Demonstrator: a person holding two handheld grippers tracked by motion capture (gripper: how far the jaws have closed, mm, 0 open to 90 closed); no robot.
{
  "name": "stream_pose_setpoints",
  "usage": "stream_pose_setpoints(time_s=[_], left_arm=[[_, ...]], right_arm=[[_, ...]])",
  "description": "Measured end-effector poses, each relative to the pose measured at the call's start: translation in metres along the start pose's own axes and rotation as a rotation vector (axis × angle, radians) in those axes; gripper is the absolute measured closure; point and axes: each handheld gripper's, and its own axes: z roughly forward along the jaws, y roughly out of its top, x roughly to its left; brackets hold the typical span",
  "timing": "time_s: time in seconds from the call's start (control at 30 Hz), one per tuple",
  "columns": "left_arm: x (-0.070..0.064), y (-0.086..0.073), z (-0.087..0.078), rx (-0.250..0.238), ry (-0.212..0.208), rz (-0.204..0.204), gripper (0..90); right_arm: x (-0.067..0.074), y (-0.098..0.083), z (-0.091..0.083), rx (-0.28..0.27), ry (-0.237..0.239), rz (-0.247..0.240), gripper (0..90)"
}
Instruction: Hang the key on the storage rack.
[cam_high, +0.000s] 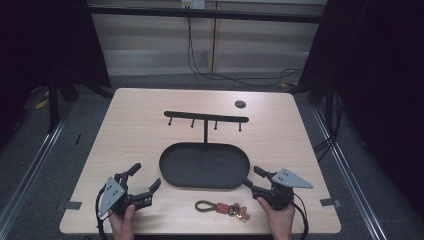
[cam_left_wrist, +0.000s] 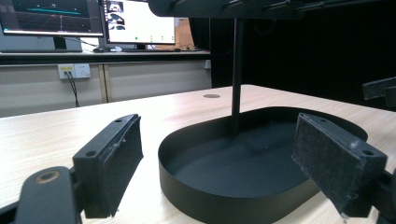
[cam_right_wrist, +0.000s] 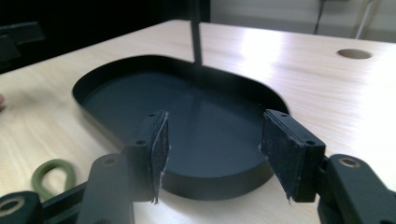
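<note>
Pale wood surface, lit from above, dark curtains either side. Nearest the person, between the two claws and slightly closer to the right one, lies a keyring: an olive loop, a red fob and some keys, flat on the wood and touched by nothing. The left claw sits off to its left, jaws spread wide and empty; the right claw rests just right of it, jaws also well apart with nothing between them. In the right gripper view the olive loop shows low and left of that claw's jaws.

Just beyond both claws stands a black oval tray, bare inside, a thin post rising from its far edge to a crossbar with four small pegs hanging free. Further off, a round cable hole near the far edge.

By my reckoning nothing has started: the keyring must yet be gripped, lifted and hung on a peg.
</note>
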Motion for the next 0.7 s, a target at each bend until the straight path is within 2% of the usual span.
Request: stream_pose_setpoints(time_s=[0.1,0.2,0.3,0.4,0.5,0.53,0.63,0.7], left_arm=[[0.0,0.0,0.0,-0.001,0.0,-0.004,15.7],[0.0,0.0,0.0,0.0,0.0,-0.002,15.7],[0.0,0.0,0.0,0.0,0.0,0.0,15.7],[0.0,0.0,0.0,0.0,-0.001,0.001,15.7],[0.0,0.0,0.0,-0.002,0.0,-0.004,15.7],[0.0,0.0,0.0,-0.001,0.0,-0.001,15.7],[0.0,0.0,0.0,0.0,0.0,0.001,15.7],[0.0,0.0,0.0,0.0,0.0,-0.001,15.7]], right_arm=[[0.003,0.004,0.003,0.02,0.053,0.012,44.0],[0.011,0.008,0.006,0.065,0.027,0.027,42.5],[0.016,0.012,0.01,0.073,0.031,0.007,46.8],[0.023,0.017,0.015,0.078,0.054,-0.024,47.2],[0.026,0.021,0.019,0.125,0.076,-0.015,48.3],[0.028,0.022,0.02,0.14,0.081,-0.009,51.1],[0.03,0.025,0.024,0.179,0.124,-0.013,53.5],[0.033,0.027,0.028,0.217,0.171,-0.011,54.1]])
